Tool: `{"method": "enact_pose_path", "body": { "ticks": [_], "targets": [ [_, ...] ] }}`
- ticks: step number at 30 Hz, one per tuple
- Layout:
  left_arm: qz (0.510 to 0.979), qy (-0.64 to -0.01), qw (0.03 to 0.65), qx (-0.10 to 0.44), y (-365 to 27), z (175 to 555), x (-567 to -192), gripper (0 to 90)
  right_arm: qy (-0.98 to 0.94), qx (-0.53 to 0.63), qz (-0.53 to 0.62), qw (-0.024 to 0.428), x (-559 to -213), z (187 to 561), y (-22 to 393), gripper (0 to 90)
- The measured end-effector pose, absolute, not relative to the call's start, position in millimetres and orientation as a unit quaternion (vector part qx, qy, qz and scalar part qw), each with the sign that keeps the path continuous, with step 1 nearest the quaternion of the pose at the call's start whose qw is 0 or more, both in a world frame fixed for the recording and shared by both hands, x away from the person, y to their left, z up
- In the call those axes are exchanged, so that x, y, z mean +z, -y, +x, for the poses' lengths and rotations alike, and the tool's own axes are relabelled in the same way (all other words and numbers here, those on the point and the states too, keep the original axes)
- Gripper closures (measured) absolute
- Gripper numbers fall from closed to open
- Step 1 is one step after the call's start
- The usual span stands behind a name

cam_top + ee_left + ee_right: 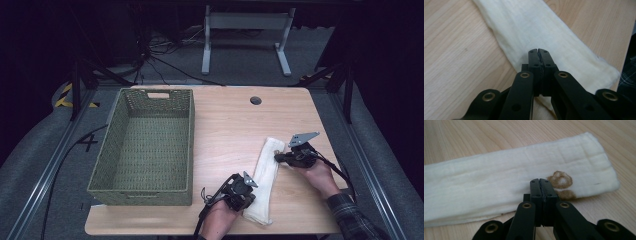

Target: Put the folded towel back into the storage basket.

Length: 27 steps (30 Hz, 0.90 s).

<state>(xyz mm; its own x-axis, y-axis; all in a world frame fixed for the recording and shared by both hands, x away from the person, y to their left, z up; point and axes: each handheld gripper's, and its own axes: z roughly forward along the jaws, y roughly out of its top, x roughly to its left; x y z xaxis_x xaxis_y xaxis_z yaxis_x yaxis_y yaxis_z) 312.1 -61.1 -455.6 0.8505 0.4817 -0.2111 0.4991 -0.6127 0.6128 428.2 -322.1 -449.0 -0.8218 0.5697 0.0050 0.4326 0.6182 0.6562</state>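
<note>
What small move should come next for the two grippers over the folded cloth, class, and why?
Probably open both sets of jaws. The left gripper and right gripper each hang above the folded cream cloth with jaws pressed shut and nothing between them, so neither can pinch an edge. The green woven basket waits empty beside it.

Only one readable sign: a dark figure "4" (88,142) on the grey floor (45,150), at nine o'clock from the woven basket (150,150). No legible words, labels or brand names on the table (225,125), cloth (265,175) or basket.
</note>
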Motion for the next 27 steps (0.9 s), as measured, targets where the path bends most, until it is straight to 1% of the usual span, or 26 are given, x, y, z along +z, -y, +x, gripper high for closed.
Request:
{"method": "enact_pose_path", "body": {
  "ticks": [13,17,20,23,24,25,27],
  "targets": [
    [0.907,-0.238,0.346,-0.026,85.1,299.2,-455.7,89.6,-0.896,0.337,0.269,0.104,-449.6,442.2,305.0,89.8],
    [0.907,-0.229,0.351,-0.033,85.0,303.4,-455.3,89.4,-0.897,0.337,0.268,0.102,-448.9,442.2,304.9,89.6],
    [0.909,-0.220,0.353,-0.031,84.6,306.4,-451.5,87.7,-0.897,0.338,0.266,0.104,-447.3,440.9,305.7,89.2],
    [0.911,-0.212,0.353,-0.016,81.7,315.1,-444.0,85.0,-0.894,0.354,0.259,0.090,-438.9,434.1,308.8,83.0],
    [0.912,-0.211,0.352,-0.013,79.6,318.7,-441.6,82.6,-0.895,0.356,0.256,0.087,-436.5,430.7,309.6,81.0],
    [0.911,-0.210,0.355,-0.005,76.6,324.8,-437.7,77.6,-0.898,0.358,0.244,0.081,-433.2,422.7,310.6,76.3],
    [0.911,-0.206,0.358,-0.005,74.5,330.8,-435.3,73.7,-0.898,0.362,0.239,0.072,-432.0,415.6,310.7,70.7]
  ]
}}
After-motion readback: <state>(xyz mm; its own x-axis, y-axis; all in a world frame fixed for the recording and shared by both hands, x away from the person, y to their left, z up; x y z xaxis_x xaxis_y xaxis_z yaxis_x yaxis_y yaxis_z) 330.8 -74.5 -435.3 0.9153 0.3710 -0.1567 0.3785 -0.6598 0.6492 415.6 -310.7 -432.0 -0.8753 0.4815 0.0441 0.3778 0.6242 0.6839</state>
